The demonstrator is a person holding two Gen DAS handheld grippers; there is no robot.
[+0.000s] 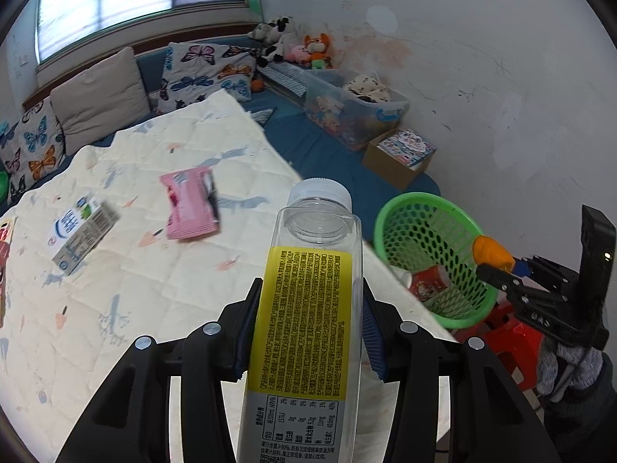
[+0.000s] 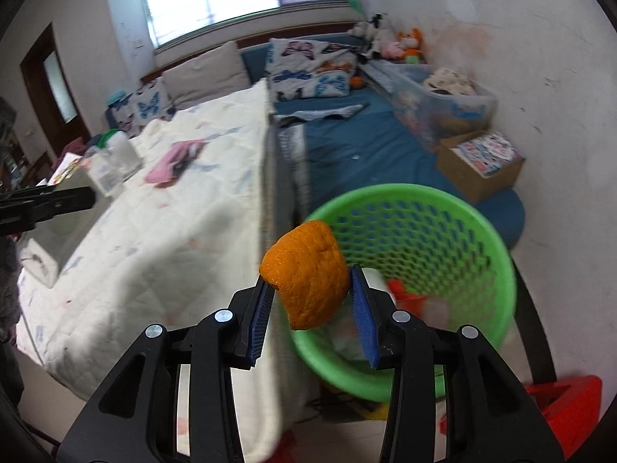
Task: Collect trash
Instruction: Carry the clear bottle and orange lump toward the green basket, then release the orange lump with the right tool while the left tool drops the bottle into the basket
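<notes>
Some trash already sits in the green basket [image 2: 416, 208]; left hand-held gripper [image 1: 304, 332] grips an empty bottle [image 1: 308, 289], right hand-held gripper [image 2: 308, 305] pinches orange peel [image 2: 306, 277]; pink packet [image 1: 191, 202] and carton [image 1: 83, 227] left on the bed.

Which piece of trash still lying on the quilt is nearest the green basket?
The pink wrapper packet; the blue-and-white carton lies farther from the green basket.

clear capped bottle [image 1: 308, 308] upright; orange peel [image 2: 306, 281] above green basket [image 2: 497, 247]
</notes>
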